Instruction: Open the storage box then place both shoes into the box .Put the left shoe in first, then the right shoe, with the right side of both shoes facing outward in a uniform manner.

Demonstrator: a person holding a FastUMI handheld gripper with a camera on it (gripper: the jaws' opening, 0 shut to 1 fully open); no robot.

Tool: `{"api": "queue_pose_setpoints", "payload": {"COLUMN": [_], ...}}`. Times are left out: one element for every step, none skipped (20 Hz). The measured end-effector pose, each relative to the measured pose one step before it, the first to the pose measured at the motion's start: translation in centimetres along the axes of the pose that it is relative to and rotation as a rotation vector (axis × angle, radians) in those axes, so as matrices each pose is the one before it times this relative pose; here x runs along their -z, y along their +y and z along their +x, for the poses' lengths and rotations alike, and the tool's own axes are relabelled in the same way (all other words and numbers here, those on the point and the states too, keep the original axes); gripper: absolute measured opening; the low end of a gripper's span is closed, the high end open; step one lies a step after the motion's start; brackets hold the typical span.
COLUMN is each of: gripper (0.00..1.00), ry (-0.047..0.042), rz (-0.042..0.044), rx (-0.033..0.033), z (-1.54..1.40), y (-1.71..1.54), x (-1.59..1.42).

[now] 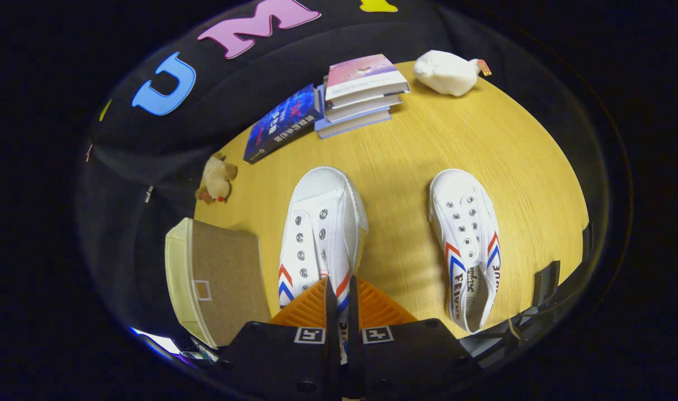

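Between the two fingers of the gripper (339, 289), which are drawn nearly together, sits the heel end of a white canvas shoe (321, 234) with red and blue chevron stripes on its side; both fingers press on its rear collar, so the shoe is clamped there, its toe pointing away from the fingers across the yellow wooden surface (406, 150). Whether that shoe is lifted or resting on the surface cannot be told. Well apart to the right of it lies the second shoe (468, 245), of the same white make with the same stripes, flat on the surface and toe pointing the same way, untouched by the fingers. To the left of the gripped shoe, close by the fingers, stands the storage box (214, 278), a beige fabric one with a cream side wall and a small label frame on its brown top face; its lid looks closed. Beyond the box, near the surface's far left rim, lies a small tan plush toy (216, 178). Farther off, beyond both shoes, a dark blue book (280, 125) lies just beside a stack of books (361, 94) topped by a pink cover, and a white plush toy (446, 72) rests to the right of the stack.
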State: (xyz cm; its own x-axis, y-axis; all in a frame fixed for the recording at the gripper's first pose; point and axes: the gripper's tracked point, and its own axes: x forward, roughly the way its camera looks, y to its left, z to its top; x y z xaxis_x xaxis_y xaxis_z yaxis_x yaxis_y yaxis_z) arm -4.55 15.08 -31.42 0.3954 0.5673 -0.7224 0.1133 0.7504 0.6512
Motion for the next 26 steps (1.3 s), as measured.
{"api": "queue_pose_setpoints", "payload": {"gripper": [0.09, 0.09, 0.09, 0.09, 0.09, 0.09, 0.09, 0.09, 0.09, 0.09, 0.09, 0.09, 0.09, 0.09, 0.09, 0.09, 0.09, 0.09, 0.09, 0.09, 0.09, 0.09, 0.09, 0.09, 0.09, 0.09], "ry": [-0.0095, -0.00146, -0.0098, -0.00421, -0.00057, 0.00404, 0.01051, 0.01637, 0.01855, 0.02253, 0.02287, 0.02139, 0.02414, 0.01767, 0.02166, 0.02407, 0.02029, 0.01761, 0.00833, 0.01184, 0.01102, 0.00498, 0.00271, 0.00195, 0.00121, 0.00071], "rz": [0.00069, -0.00716, -0.0134, -0.0201, -0.01575, -0.00611, -0.0003, 0.00858, 0.01361, 0.00994, 0.0104, 0.00386, -0.00058, 0.00141, 0.00076, 0.01091, 0.01362, 0.00536, 0.00104, -0.00269, -0.00145, 0.00754, 0.00883, 0.01098, 0.00596, -0.00204], "rx": [-0.03184, -0.03026, -0.02363, -0.02153, -0.01913, -0.02071, -0.02461, -0.02649, -0.02447, -0.01981, -0.00583, 0.0046, 0.01257, 0.01494, 0.01325, 0.013, 0.00918, 0.01006, 0.01335, 0.01379, 0.01186, 0.00987, 0.0063, 0.00561, 0.005, 0.00397], "z": [-0.999, -1.007, -0.778, -0.59, -0.36, -0.263, -0.007, 0.156, 0.472, 0.746, 0.97, 1.04, 1.242, 1.336, 1.32, 1.316, 1.213, 1.423, 1.026, 0.913, 0.928, 1.081, 0.219, 1.016, 0.743, 0.606], "y": [1.958, 2.158, 2.131, 2.131, 2.132, 2.133, 2.249, 2.184, 2.04, 1.73, 1.45, 1.376, 0.801, 0.788, 0.554, 0.442, 0.504, 0.481, 0.04, 0.254, 0.172, 0.417, 0.088, 0.167, 0.158, 0.059], "x": [-0.492, -0.314, -0.462, -0.273, -0.277, 0.031, 0.119, 0.294, 0.484, 0.632, 0.654, 0.598, 0.854, 0.886, 0.862, 0.964, 0.771, 0.636, 0.607, 0.535, 0.361, -0.04, 0.265, -0.086, -0.278, -0.222]}}
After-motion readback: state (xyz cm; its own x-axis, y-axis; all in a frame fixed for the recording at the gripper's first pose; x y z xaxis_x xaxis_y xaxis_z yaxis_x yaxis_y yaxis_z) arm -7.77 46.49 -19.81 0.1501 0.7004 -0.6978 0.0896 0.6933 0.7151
